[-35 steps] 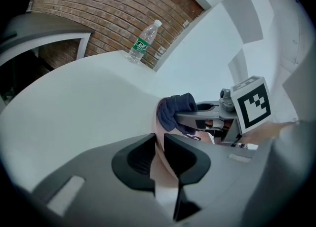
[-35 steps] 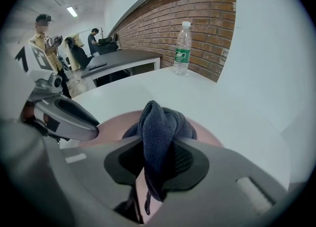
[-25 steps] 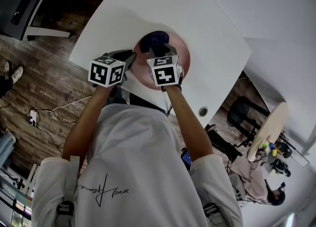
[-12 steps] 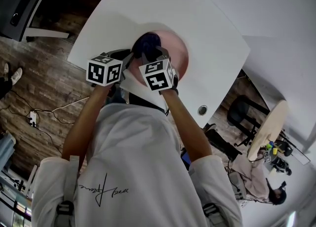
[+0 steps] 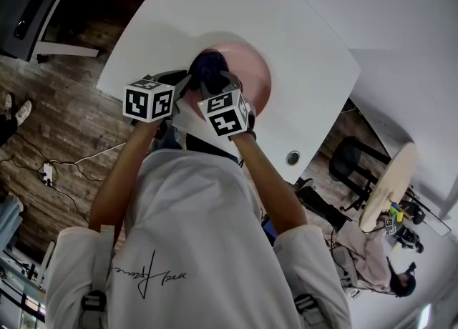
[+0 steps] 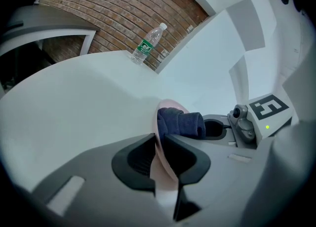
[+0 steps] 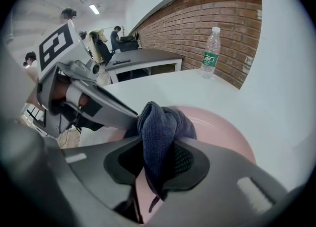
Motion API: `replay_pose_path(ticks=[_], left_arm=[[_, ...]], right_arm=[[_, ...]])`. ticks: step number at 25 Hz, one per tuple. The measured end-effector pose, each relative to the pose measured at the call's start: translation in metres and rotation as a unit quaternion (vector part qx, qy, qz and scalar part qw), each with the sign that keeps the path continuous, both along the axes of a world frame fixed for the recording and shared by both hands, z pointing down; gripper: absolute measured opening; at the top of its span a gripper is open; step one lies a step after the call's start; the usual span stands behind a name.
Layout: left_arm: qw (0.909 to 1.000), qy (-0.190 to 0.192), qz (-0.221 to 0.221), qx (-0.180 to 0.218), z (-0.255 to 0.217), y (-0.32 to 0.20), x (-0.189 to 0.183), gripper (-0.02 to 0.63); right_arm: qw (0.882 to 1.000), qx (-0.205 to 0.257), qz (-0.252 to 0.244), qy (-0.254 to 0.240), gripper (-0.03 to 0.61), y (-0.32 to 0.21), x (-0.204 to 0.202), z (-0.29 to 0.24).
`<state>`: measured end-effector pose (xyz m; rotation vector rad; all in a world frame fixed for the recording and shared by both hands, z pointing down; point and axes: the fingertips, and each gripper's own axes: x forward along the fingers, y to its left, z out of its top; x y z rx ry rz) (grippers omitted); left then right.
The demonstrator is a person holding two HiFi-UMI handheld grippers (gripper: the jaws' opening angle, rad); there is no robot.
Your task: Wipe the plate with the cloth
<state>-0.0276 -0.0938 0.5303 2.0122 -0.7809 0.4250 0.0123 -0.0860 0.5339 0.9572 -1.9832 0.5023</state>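
Observation:
A pink plate (image 5: pixel 255 70) lies on the white table (image 5: pixel 308 41), close to its near edge. My left gripper (image 5: pixel 183 81) is shut on the plate's left rim; in the left gripper view the rim (image 6: pixel 159 148) runs edge-on between the two jaws of the left gripper (image 6: pixel 159 156). A dark blue cloth (image 5: pixel 207 65) rests bunched on the plate's left part. My right gripper (image 7: pixel 155 164) is shut on the cloth (image 7: pixel 158 132), which bulges up out of the jaws over the plate (image 7: pixel 219 128). The cloth (image 6: pixel 180 122) also shows just past the left jaws.
A clear water bottle (image 6: pixel 147 44) with a green label stands at the table's far side by a brick wall; the same bottle (image 7: pixel 211 53) shows in the right gripper view. A round cable hole (image 5: pixel 293 157) sits near the table's front edge. People sit at desks beyond.
My right gripper has slid the cloth leftward across the plate, towards the left gripper. The left gripper and the plate have kept still.

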Motion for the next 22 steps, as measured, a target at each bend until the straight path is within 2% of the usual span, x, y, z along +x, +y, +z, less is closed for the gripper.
replay_pose_path(ticks=[22], left_arm=[[0.9998, 0.017, -0.013, -0.006, 0.003, -0.002, 0.001, 0.066]], right_arm=[[1.000, -0.012, -0.021, -0.009, 0.102, 0.031, -0.002, 0.005]])
